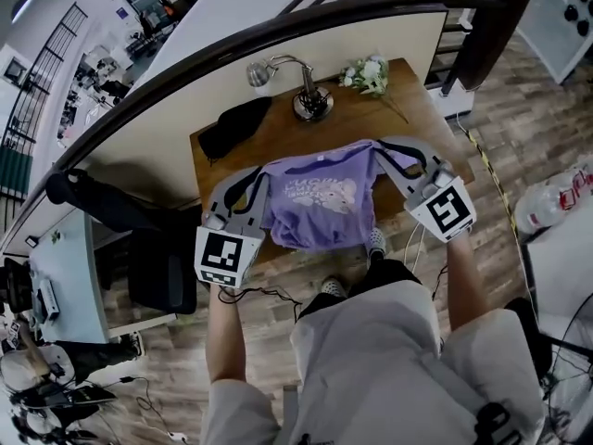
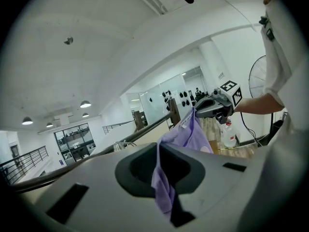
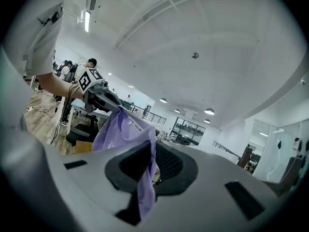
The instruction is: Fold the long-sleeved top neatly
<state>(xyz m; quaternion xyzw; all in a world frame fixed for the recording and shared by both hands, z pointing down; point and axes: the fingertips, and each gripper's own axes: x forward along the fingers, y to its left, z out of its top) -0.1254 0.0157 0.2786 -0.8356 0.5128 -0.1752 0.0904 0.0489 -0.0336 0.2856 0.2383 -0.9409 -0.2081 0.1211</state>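
pinching one purple top (image 1: 320, 197): left tool (image 1: 260, 175), right tool (image 1: 384, 150)

The far edge of the table (image 1: 371, 123) is occupied by a cloth (image 1: 233, 125), a lamp (image 1: 310, 100) and flowers (image 1: 368, 74), a railing (image 1: 278, 28) behind, and bare wood is left between them and the top (image 1: 320, 197).

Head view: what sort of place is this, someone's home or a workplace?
Probably a large open-plan office or lab, not a home: a long curved railing over an open floor, glass-walled rooms and round ceiling lamps across a wide hall.
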